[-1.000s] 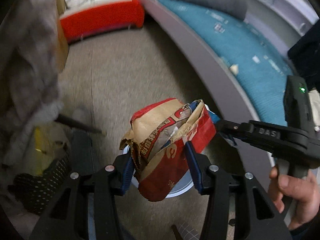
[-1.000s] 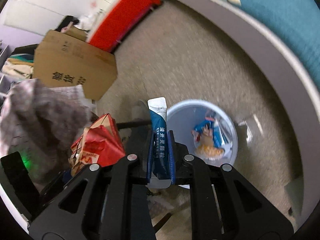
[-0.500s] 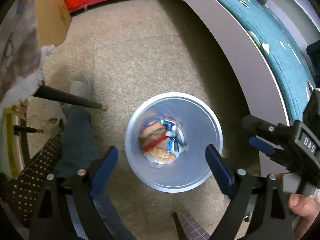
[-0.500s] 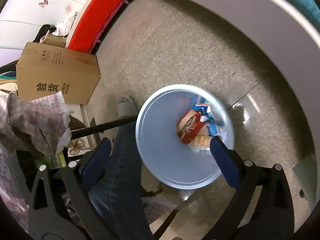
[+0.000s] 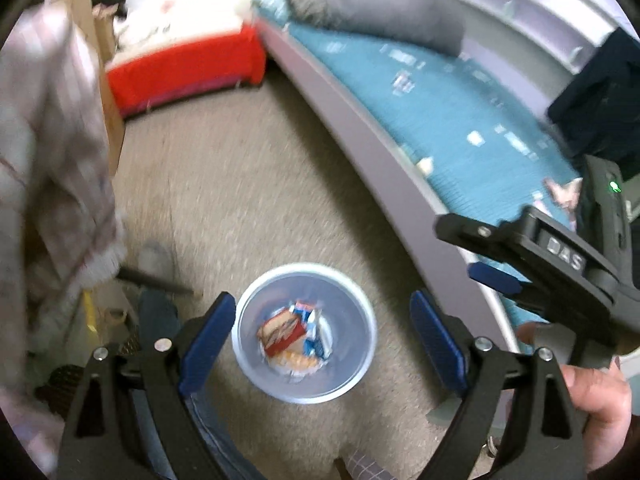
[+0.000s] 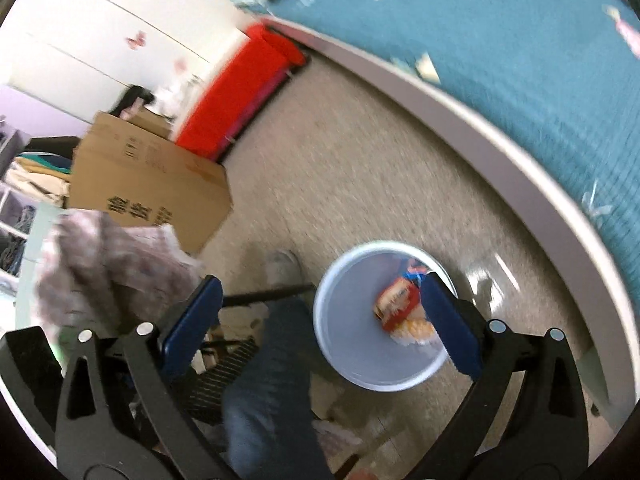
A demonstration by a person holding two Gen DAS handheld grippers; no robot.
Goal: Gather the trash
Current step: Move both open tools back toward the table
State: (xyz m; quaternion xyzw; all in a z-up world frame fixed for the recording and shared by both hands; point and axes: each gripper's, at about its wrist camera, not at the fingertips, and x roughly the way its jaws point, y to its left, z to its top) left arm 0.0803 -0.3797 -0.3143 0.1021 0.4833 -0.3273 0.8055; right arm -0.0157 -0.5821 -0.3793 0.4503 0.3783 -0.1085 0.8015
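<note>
A white round bin (image 5: 352, 312) (image 6: 344, 344) stands on the speckled floor below both grippers. Inside it lie a crumpled red and tan paper bag (image 5: 282, 330) (image 6: 396, 300) and blue and white wrappers (image 5: 314, 320). My left gripper (image 5: 320, 340) hangs open above the bin with nothing between its blue pads. My right gripper (image 6: 320, 328) is open and empty too, its right pad crossing the bin's rim. In the left wrist view the right gripper (image 5: 496, 280) shows at the right, a hand on its handle. Small scraps (image 5: 424, 164) (image 6: 426, 66) lie on the teal bed cover.
A bed (image 5: 440, 112) with a grey frame curves along the right. A red bench (image 5: 184, 72) and a cardboard box (image 6: 148, 196) stand at the back. A draped cloth (image 5: 52, 152) hangs left. A person's jeans leg (image 6: 272, 380) and shoe (image 6: 282, 266) are beside the bin.
Both grippers let go: the paper bag and the blue sachet dropped into the bin. Both jaws opened wide, and the grippers rose and tilted up, so the bin looks smaller.
</note>
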